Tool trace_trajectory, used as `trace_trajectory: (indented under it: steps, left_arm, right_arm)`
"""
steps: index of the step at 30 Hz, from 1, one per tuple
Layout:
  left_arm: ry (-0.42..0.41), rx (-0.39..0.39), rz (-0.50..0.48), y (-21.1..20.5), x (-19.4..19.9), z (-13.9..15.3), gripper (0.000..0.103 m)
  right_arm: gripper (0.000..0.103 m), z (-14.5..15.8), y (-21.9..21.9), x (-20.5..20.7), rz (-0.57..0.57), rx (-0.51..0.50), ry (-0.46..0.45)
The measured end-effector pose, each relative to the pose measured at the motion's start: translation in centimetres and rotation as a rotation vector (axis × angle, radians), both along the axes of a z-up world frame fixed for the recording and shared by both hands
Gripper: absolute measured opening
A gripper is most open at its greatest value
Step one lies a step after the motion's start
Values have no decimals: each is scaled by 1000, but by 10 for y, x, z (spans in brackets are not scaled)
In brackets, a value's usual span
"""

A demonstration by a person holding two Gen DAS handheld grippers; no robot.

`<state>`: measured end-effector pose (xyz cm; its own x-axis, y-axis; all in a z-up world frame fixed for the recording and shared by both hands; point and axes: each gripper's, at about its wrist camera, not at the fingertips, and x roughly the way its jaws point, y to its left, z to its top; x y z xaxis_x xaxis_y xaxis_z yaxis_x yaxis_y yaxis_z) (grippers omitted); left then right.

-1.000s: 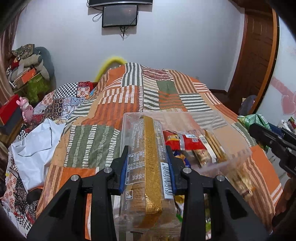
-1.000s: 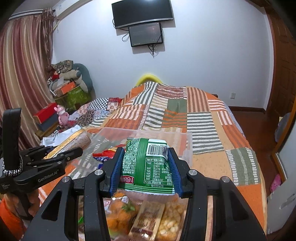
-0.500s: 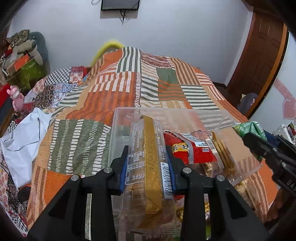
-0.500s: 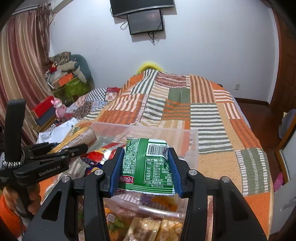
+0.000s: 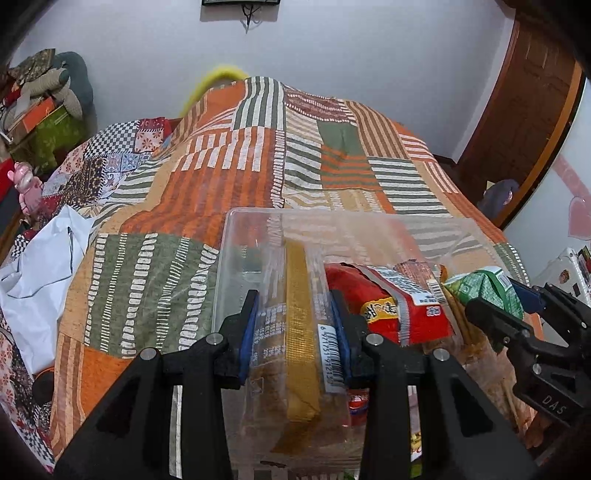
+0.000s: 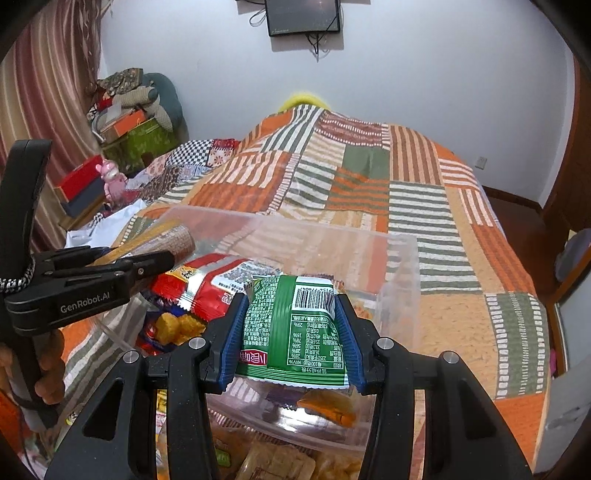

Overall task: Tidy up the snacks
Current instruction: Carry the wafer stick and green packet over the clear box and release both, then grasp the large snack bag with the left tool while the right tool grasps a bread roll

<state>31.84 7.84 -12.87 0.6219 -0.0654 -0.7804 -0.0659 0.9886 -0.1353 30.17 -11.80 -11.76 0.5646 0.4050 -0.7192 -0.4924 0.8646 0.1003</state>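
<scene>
Left tongs (image 5: 293,325) clamp a clear-wrapped biscuit pack (image 5: 295,332) w/ gold strip over the clear bin (image 5: 332,218) on the bed (image 5: 221,177), red snack bag (image 5: 391,306) at its 3 o'clock, while right tongs (image 6: 291,328) grip a green snack bag (image 6: 295,325) above the bin's near edge.

The long clear-wrapped biscuit pack with a gold stripe (image 5: 299,332) is motion-blurred at its far end. The flat black wall screen (image 5: 240,2) is cut by the top edge. Snacks under the clear plastic bin (image 6: 400,280) run off the bottom edge.
</scene>
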Motion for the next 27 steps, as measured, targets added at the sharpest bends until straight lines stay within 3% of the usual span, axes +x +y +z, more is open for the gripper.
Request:
trace_trajectory:
  steps: [6, 15, 27]
  left_arm:
    - [-16, 31, -3, -4, -2, 3, 37]
    - [-47, 19, -13, -7, -28, 16, 48]
    - [-71, 12, -21, -9, -79, 33, 54]
  right_arm:
    - [45, -1, -2, 2, 1, 10, 24]
    - [48, 10, -12, -5, -16, 48, 11]
    - [49, 40, -23, -47, 8, 74, -73]
